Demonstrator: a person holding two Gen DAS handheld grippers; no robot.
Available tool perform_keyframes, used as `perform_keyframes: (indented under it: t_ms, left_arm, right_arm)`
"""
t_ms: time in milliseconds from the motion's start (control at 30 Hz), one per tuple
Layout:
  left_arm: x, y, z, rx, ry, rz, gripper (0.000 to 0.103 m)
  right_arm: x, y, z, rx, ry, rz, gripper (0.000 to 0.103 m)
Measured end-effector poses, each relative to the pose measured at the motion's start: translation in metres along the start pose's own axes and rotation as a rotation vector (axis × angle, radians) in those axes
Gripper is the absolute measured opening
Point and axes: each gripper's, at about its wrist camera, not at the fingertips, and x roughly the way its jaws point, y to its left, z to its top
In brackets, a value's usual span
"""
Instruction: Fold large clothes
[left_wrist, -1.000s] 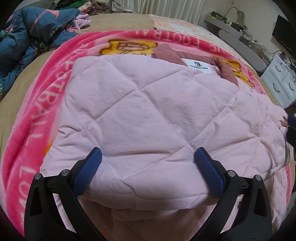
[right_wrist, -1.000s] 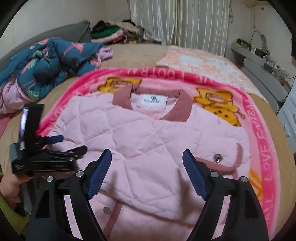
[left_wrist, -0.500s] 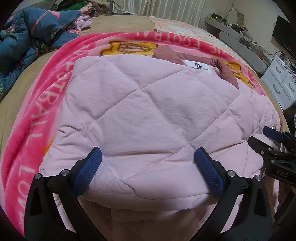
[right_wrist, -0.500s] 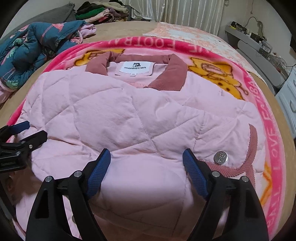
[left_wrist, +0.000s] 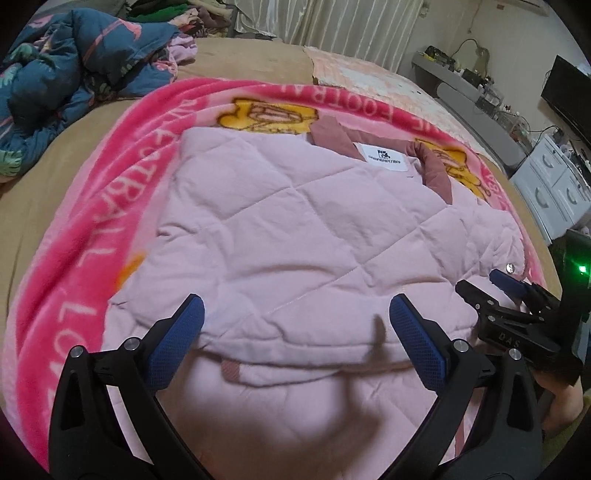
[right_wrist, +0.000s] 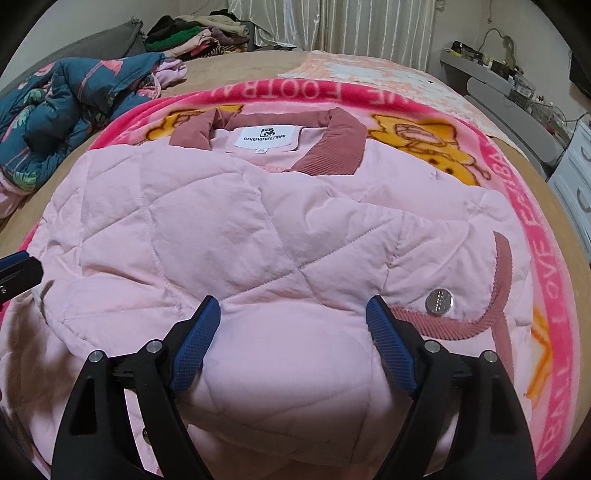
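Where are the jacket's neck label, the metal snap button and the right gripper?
neck label (right_wrist: 264, 137): right wrist view, middle of the white tag.
metal snap button (right_wrist: 438, 301): right wrist view, face of the snap.
right gripper (right_wrist: 293, 339): right wrist view, midway between fingertips.

- The jacket (right_wrist: 229, 236) is seen in matt quilted cloth, its collar (right_wrist: 343, 144) in ribbed corduroy.
- A shiny metal snap (right_wrist: 438, 301) is noted.
- The blanket (right_wrist: 546, 206) is shown fleecy.

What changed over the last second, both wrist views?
The right gripper came down and in toward the pink jacket, which now fills its view; it also appears at the right edge of the left view. The left gripper barely moved. Both sets of jaws stayed open; nothing was grasped or released. The jacket lies as before on the pink blanket.
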Motion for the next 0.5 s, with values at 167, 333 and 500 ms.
perform_keyframes:
  t_ms: [167, 333, 500]
  left_arm:
    - [-0.018, 0.002, -0.007, -0.004, -0.024, 0.014, 0.094]
    - [-0.037, 0.002, -0.014, -0.012, -0.041, 0.002, 0.094]
    - [-0.06, -0.002, -0.018, -0.014, -0.072, -0.014, 0.094]
  right_arm:
    - [-0.016, -0.005, -0.007, 0.046, 0.009, 0.024, 0.089]
    - [-0.053, -0.012, -0.022, 0.113, -0.031, 0.106, 0.095]
    - [-0.095, -0.015, -0.036, 0.159, -0.1, 0.137, 0.098]
